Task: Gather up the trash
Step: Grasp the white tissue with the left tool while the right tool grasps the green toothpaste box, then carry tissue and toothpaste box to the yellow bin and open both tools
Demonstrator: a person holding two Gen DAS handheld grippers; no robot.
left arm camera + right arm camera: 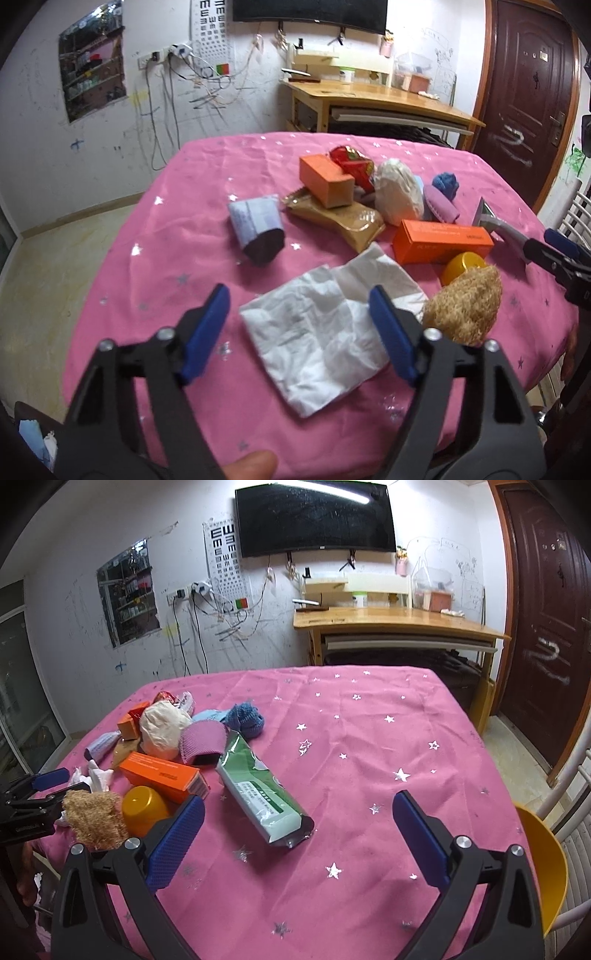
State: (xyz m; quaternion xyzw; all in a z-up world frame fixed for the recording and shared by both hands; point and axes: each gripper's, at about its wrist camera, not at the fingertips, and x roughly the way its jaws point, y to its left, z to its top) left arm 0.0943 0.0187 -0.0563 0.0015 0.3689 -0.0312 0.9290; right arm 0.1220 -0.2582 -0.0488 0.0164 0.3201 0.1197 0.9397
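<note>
Left gripper [299, 325] hangs over the near white tissue [325, 332], jaws parted, nothing pinched; right gripper [299, 834], wide and empty, faces the green wrapper [258, 786]

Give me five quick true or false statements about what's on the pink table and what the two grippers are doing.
1. A white tissue lies flat in front of the left gripper. True.
2. The right gripper is clamped on the green packet. False: it is open and holds nothing.
3. A yellow cup sits beside an orange box. True.
4. The tablecloth is plain blue. False: pink with silver stars.
5. The television is showing a picture. False: its screen is dark.
</note>
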